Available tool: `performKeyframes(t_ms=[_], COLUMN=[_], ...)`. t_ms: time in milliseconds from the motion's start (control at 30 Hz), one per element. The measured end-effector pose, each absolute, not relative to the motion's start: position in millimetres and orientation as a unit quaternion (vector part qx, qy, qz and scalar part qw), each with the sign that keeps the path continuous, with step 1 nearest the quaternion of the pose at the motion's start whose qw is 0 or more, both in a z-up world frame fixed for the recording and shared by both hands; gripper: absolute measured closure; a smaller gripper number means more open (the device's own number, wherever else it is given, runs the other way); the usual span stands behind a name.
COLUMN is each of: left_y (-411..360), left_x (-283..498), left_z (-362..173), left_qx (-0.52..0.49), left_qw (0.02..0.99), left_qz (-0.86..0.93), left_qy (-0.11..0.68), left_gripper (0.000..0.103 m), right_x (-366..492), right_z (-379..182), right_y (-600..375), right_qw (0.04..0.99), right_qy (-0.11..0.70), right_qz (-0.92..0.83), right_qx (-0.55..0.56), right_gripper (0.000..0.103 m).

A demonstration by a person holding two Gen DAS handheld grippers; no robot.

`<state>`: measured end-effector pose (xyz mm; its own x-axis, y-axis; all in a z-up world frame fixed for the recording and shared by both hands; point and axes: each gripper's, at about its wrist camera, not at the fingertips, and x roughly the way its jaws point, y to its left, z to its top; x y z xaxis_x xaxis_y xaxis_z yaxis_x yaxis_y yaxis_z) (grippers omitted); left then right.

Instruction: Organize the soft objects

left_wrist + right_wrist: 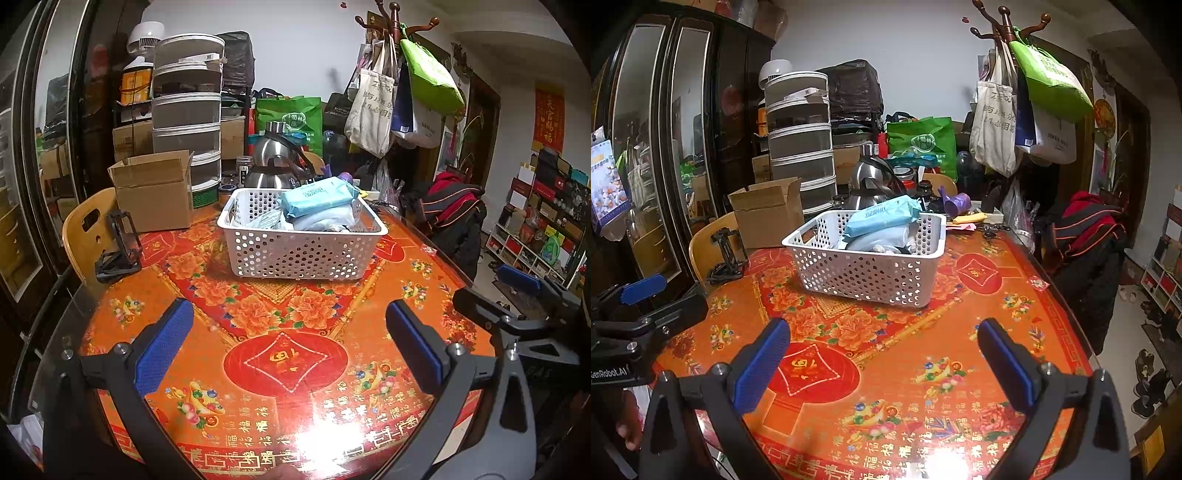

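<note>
So, quick count of what's in front of me. One white perforated basket (303, 251) sits on the desk (258, 332), roughly in the middle of the red and orange floral cover. Inside it I can make out one light blue pack of wet wipes (317, 195) lying on top, tilted against the far right corner and poking above the rim, plus a pale blue soft bundle (325, 219) underneath it. There's more stuff lower down in the basket but I can't tell what or how many pieces.

Behind the basket: one steel kettle (275, 158), one open cardboard box (153, 192) to the left, and one stack of grey drawer tiers (186, 110) behind the box. One small black stand (120, 245) sits near the desk's left edge. One coat rack (1008, 33) with several tote bags stands off to the right.

Now the fingers. My left gripper (288, 343) is spread wide, blue pads well apart, nothing between them, hovering over the bare desk short of the basket. My right gripper (882, 360) is the same deal: wide apart, holding nothing, touching nothing, with the basket ahead and slightly left. Both sets are released, and each shows up at the edge of the other's view.
</note>
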<state>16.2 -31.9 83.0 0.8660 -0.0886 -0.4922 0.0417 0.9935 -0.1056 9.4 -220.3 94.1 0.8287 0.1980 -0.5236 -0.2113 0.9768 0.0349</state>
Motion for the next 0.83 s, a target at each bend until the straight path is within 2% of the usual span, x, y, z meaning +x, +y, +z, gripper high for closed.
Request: performKeyframes(t_ms=[833], left_y=[-32.7], left_x=[17.5], left_z=[78.8], left_qx=[-0.046], left_qw=[0.965], left_qz=[-0.034], left_qy=[0.256], left_gripper=[0.0], right_x=[10.4], right_z=[92.8], right_y=[-220.4], right_qw=[0.955], right_qy=[0.275], right_qz=[0.106], right_qx=[-0.02], right_gripper=[0.002])
